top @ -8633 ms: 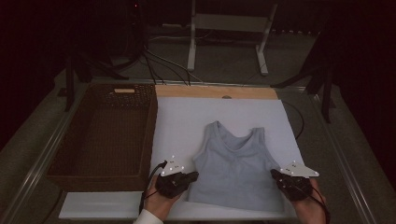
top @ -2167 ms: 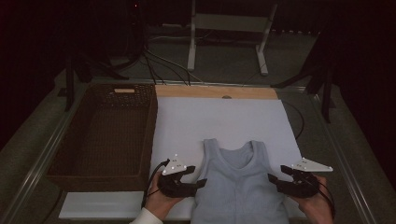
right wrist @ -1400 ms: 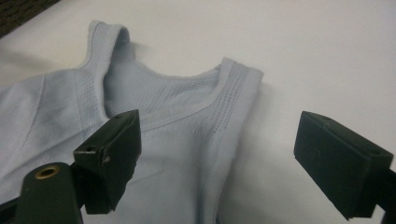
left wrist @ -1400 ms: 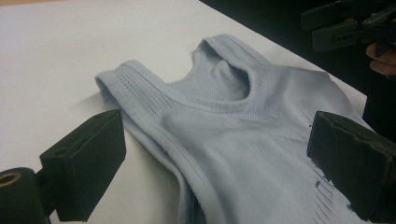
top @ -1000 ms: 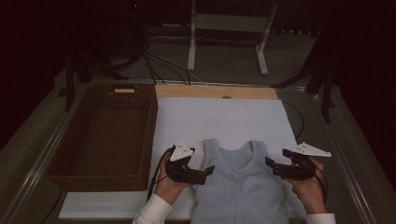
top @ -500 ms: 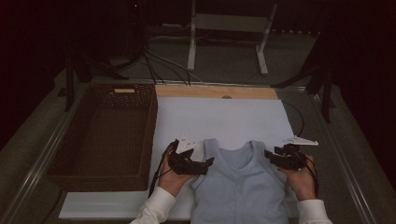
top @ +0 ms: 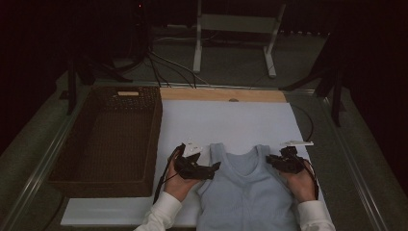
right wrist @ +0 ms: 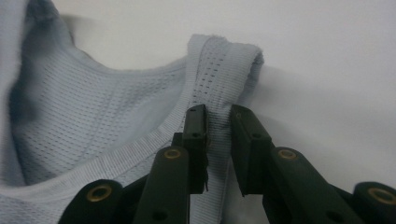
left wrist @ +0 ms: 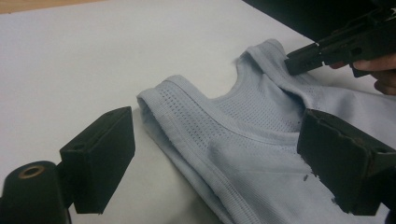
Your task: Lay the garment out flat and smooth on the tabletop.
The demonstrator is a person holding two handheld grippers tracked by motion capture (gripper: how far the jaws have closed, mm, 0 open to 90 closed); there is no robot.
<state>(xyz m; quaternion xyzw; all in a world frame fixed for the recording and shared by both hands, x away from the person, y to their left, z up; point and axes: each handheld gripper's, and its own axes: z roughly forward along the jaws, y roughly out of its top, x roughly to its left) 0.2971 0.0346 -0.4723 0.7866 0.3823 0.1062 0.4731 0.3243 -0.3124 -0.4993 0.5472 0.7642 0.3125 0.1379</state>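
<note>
Right gripper view: right gripper (right wrist: 218, 135) jaws narrowed around pale blue mesh tank top (right wrist: 93, 121) strap, probably for lifting | left gripper (left wrist: 224, 163) held wide over other strap.

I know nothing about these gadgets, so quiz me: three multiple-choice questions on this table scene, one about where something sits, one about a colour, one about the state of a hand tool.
1. Where is the basket?
A. left of the white sheet
B. on top of the top
C. right of the white sheet

2. What colour is the sleeveless top?
A. red
B. pale blue
C. black

3. How does the left tool stand?
A. open, its jaws either side of a shoulder strap
C. lying in the basket
B. shut tight on a strap

Answers: 1 A, the high view shows the basket along the left edge of the white sheet. 2 B, all views show pale blue knit. 3 A, the left gripper view shows its jaws wide apart with the strap between them.
</note>
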